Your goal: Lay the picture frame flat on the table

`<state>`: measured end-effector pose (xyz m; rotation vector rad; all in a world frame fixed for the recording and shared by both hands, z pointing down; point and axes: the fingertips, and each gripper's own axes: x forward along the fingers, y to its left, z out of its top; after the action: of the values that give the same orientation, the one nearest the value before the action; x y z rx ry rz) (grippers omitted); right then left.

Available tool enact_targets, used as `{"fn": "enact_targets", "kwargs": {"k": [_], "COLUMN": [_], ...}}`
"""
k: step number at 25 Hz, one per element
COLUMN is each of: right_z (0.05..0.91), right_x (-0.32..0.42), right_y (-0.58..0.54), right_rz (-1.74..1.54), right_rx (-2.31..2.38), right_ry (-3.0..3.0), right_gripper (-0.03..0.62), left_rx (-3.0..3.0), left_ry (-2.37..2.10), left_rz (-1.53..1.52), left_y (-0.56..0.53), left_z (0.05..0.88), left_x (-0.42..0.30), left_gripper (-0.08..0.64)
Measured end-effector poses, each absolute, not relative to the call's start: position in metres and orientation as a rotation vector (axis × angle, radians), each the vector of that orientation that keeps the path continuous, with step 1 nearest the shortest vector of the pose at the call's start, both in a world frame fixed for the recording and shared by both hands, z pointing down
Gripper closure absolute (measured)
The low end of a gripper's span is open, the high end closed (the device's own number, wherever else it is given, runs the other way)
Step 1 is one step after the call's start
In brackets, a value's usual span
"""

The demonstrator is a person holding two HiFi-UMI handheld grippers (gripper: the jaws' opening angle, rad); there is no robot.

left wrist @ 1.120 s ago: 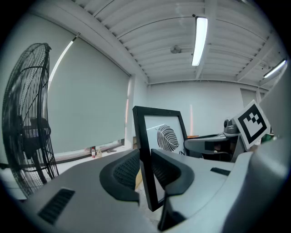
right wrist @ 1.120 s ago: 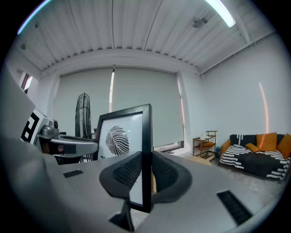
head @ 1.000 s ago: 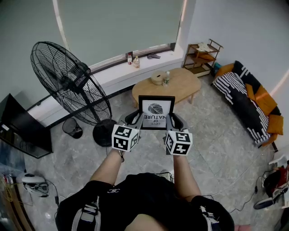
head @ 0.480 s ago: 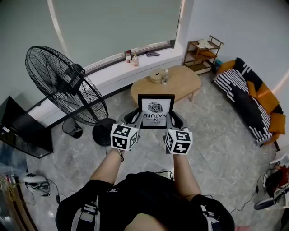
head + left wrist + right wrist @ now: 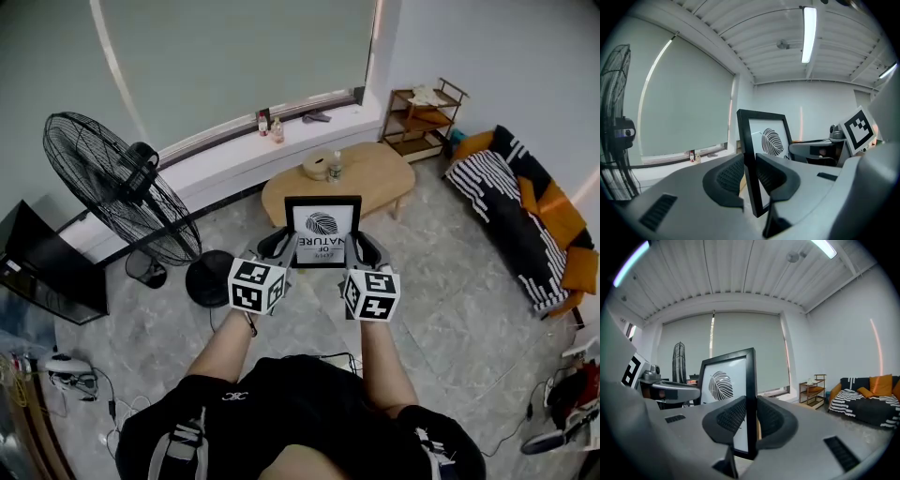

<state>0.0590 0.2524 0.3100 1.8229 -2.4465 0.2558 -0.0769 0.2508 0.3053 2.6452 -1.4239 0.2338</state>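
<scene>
The picture frame point(image 5: 323, 232) is in the air in front of the person, at 12 o'clock from the body, carried between both tongs and clear of any surface. It is black-rimmed, with a white sheet that bears a dark leaf print and some lettering, and this printed face is turned toward the head camera.

The left tongs point(image 5: 279, 246) are clenched on the frame's left side rail. In the left gripper view the ribbed pads of the left tongs point(image 5: 751, 177) press on either face of that rail, and the picture frame point(image 5: 765, 139) rises upright out of them. The right tongs point(image 5: 362, 248) grasp the opposite rail in the same way. In the right gripper view the pads of the right tongs point(image 5: 750, 419) close on the black edge of the picture frame point(image 5: 723, 389).

The desk point(image 5: 380, 176), a low oval wooden one, stands beyond the frame at about 12 to 1 o'clock, well apart from it. A bowl point(image 5: 316, 167) and a small bottle point(image 5: 335, 165) stand near its left end. A large floor fan point(image 5: 108, 187) stands at 10 o'clock, and a striped sofa point(image 5: 511, 206) with orange cushions lies at 2 o'clock.
</scene>
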Motion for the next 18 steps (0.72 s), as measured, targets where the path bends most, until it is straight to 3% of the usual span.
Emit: {"fn": "enact_targets", "kwargs": {"k": [9, 18], "right_z": [0.326, 0.342], "right_x": [0.139, 0.158], "right_y": [0.242, 0.213], "right_rz": [0.282, 0.326], "right_rx": [1.838, 1.827], "right_ry": [-2.436, -2.429], "right_gripper": [0.502, 0.502], "left_rx": [2.639, 2.62], "left_ry": [-1.4, -1.387], "left_rz": [0.269, 0.296], "left_y": [0.237, 0.208], "left_z": [0.323, 0.338], "left_x": [0.003, 0.023], "left_gripper": [0.468, 0.468]}}
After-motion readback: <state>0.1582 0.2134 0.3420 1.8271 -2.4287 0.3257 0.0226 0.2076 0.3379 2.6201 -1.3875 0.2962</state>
